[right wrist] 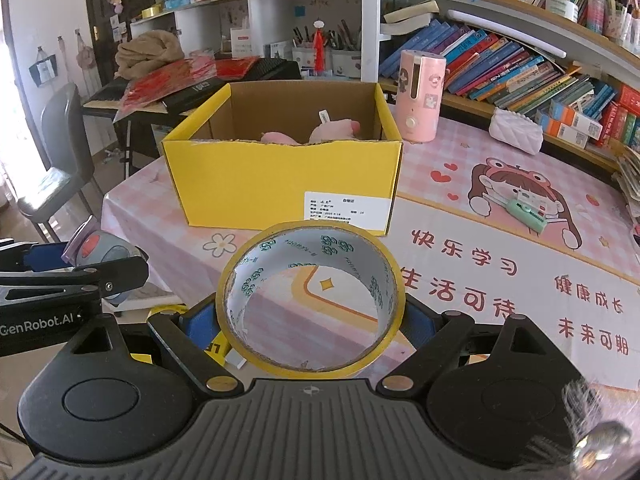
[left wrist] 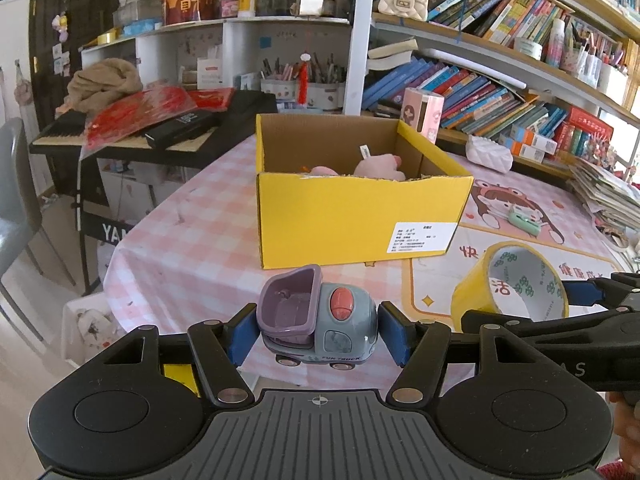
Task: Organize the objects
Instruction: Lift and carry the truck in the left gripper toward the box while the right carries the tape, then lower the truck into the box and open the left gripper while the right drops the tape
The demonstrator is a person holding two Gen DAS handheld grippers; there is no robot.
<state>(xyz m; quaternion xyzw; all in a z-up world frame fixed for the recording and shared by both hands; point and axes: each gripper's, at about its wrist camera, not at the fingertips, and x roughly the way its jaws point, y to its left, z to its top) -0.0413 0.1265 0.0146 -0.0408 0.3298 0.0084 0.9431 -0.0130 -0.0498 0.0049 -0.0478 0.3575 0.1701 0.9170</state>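
Low in the left wrist view, the left gripper [left wrist: 318, 336] pinches a grey toy truck [left wrist: 320, 316] above the counter [left wrist: 192, 224]. At lower centre of the right wrist view, the right gripper [right wrist: 312, 320] clamps a yellow tape roll [right wrist: 312, 300] before the yellow box [right wrist: 280, 176], pink plush [right wrist: 334, 130] inside.

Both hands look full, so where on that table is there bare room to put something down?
Bare cloth lies left of the yellow box and on the printed mat between box and green stapler. The shelf edge beside the pink bottle and white pouch is crowded.
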